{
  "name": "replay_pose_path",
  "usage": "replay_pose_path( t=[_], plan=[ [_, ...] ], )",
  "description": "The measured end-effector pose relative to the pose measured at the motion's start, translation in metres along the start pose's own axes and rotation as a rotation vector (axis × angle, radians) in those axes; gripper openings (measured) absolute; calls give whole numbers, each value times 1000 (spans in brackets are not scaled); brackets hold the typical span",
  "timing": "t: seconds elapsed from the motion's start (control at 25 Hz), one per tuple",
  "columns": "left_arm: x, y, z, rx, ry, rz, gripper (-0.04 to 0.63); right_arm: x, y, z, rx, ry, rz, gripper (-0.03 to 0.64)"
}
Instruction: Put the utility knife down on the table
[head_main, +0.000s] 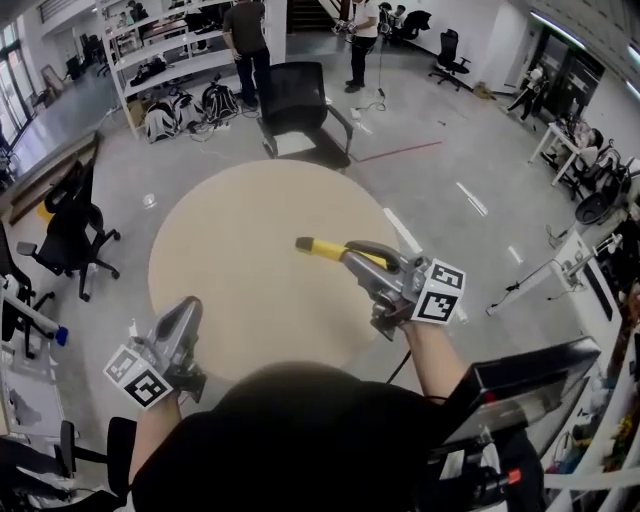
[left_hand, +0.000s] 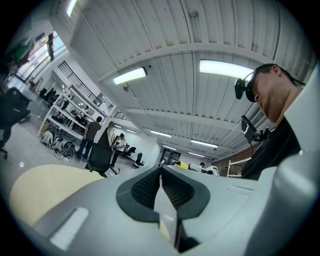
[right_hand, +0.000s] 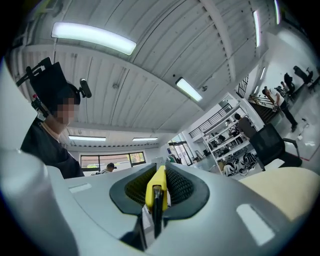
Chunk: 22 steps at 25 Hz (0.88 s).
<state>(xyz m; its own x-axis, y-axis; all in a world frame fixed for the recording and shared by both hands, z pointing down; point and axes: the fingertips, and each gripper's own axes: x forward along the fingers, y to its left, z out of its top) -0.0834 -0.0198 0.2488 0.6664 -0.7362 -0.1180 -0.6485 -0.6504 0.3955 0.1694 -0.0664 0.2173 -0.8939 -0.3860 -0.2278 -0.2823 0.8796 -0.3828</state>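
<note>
Right gripper (head_main: 353, 251), jaws clamped on the yellow utility knife (head_main: 320, 248), holds it above the round desk (head_main: 225, 285). Best lowered level until it rests, then released. Left gripper (head_main: 187, 308): jaws together, empty.

Both hand-held grippers (head_main: 188, 305) (head_main: 350, 247) grey, ribbed black pads (left_hand: 145, 187), marker cubes (head_main: 137, 377) (head_main: 440, 292); black top (head_main: 300, 440)

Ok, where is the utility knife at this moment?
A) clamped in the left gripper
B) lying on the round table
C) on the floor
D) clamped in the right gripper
D: the yellow utility knife is pinched between the pads of the right gripper, over the round table; the left gripper is shut on nothing.
</note>
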Motion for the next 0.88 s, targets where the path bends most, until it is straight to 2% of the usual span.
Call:
replay_pose_path(
  t=[0.24, 0.52, 0.68, 0.88],
  plan=[
    [75, -6, -12, 3, 33, 59, 11, -13, -78, 31, 41, -10, 81, 74],
    [139, -5, -26, 11, 101, 126, 11, -34, -150, 43, 126, -26, 112, 73],
    [156, 4, -30, 13, 140, 144, 11, -33, -178, 39, 157, -34, 112, 72],
    [154, 39, -28, -12, 164, 157, 11, -8, -198, 25, 185, -34, 86, 72]
  ],
)
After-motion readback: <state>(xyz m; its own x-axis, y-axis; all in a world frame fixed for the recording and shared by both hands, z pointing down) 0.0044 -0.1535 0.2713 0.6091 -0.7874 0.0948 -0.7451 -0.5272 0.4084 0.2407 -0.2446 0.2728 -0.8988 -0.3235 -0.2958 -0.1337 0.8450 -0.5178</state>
